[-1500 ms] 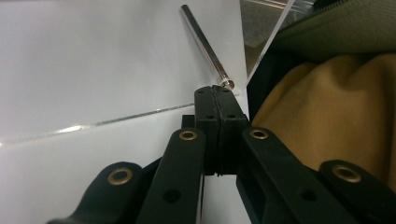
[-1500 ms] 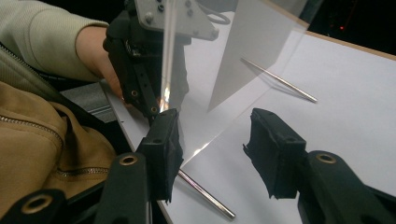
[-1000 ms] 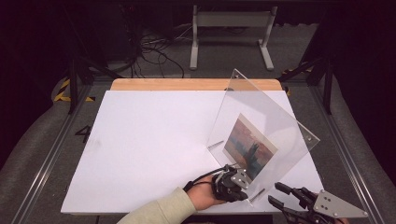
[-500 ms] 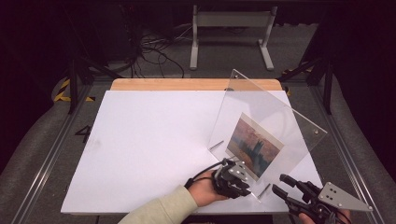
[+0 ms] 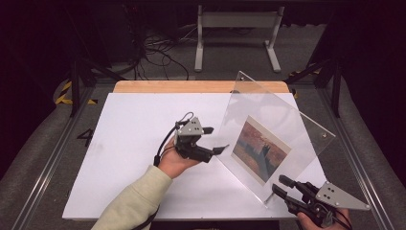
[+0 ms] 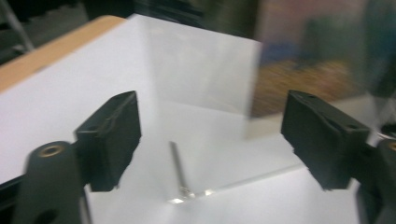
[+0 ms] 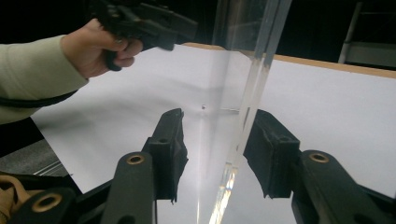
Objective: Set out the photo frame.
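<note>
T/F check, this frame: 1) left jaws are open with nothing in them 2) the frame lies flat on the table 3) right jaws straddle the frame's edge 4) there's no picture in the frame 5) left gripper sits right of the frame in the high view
1) True. The left gripper has just been opening; nothing sits between its jaws.
2) False. The frame stands tilted on the white table.
3) True. In the right gripper view the right gripper has the clear edge between its jaws; whether the pads press it I cannot tell.
4) False. A picture in reddish and dark tones sits inside.
5) False. It is left of the frame.
</note>
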